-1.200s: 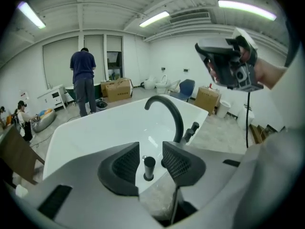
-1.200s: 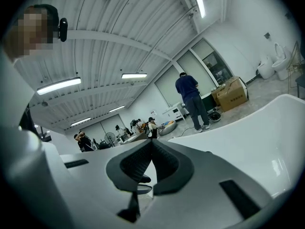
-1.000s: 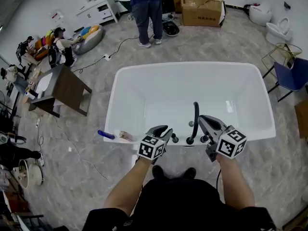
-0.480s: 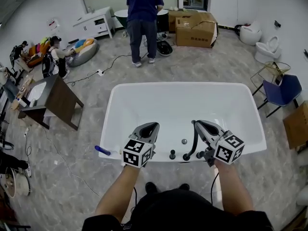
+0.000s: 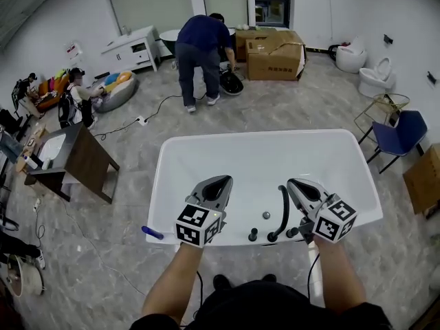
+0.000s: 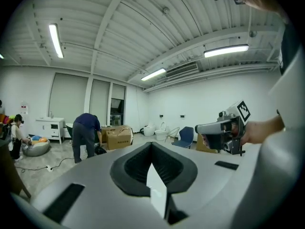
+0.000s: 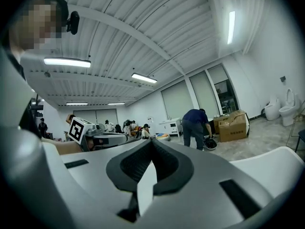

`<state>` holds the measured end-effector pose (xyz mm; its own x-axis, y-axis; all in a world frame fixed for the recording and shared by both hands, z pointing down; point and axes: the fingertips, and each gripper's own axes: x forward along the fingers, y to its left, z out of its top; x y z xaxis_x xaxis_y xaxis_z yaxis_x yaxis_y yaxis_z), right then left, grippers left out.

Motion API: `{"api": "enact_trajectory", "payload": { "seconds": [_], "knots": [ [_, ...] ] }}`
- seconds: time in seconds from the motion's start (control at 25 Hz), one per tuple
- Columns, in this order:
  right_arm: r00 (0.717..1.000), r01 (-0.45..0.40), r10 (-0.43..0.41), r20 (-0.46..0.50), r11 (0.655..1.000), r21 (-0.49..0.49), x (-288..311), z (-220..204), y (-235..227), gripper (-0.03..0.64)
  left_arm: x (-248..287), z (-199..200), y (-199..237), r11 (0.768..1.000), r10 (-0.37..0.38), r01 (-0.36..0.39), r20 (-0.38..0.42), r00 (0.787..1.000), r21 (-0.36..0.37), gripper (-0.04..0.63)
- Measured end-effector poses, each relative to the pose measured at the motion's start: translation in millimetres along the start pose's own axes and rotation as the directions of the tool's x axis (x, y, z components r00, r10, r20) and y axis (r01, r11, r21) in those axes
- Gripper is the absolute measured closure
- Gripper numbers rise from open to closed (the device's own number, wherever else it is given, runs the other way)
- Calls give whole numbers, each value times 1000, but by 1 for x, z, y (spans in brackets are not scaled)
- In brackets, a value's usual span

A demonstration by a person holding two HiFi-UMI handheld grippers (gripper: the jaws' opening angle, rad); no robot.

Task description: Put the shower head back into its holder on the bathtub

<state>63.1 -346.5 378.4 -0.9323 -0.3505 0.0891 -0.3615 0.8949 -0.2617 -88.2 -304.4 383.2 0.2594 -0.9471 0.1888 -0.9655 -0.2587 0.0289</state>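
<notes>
Left gripper point(image 5: 220, 180): grey jaws pressed together with nothing between them. It is held over the tub's near rim, at 7 o'clock from the tub's middle, pointing toward 12.
Right gripper point(image 5: 295, 183): jaws likewise closed tip to tip, pinching nothing. It sits at 5 o'clock from the tub's middle, just right of the shower head.
Shower head: the slim black curved shower head point(image 5: 282, 208) stands upright at 6 o'clock on the near rim, between the two grippers and touched by neither. Its foot sits among small black knobs point(image 5: 253, 234). Its seat is too small to make out.
Bathtub: white glossy rectangular bathtub point(image 5: 240, 163) with rounded corners, on a grey marbled floor point(image 5: 110, 218).
Rim, 8 o'clock: a short blue-handled object point(image 5: 152, 232) lies on the corner.
Room: a person in a dark blue top point(image 5: 199, 43) bends over at 12 o'clock. A brown cardboard box point(image 5: 275, 50) is at 1, a blue chair point(image 5: 405, 130) at 3 and a dark wooden table point(image 5: 86, 150) at 9.
</notes>
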Motion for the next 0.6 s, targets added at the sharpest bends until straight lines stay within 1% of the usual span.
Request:
{"api": "enact_trajectory", "payload": {
  "seconds": [0.08,0.16,0.24,0.28,0.4,0.6],
  "knots": [
    [1000,-8,8,4,1000,-20,1,3,-1,600,-6,12,8,999,35,-35,37,999,0,580],
    [1000,-11,11,10,999,-30,2,9,-2,600,-14,21,17,996,92,-92,68,993,-8,580],
    [1000,-9,10,17,999,-34,3,17,-1,600,-19,25,24,991,133,-131,83,988,-21,580],
    [1000,-11,11,25,999,-37,4,20,0,600,-21,26,26,990,141,-139,87,986,-30,580],
    [998,-16,19,60,998,-53,2,32,3,600,-23,32,29,990,140,-136,108,984,-39,580],
    [994,8,2,108,996,-93,-6,52,3,600,-22,46,29,992,129,-130,150,980,-1,580]
  ]
}}
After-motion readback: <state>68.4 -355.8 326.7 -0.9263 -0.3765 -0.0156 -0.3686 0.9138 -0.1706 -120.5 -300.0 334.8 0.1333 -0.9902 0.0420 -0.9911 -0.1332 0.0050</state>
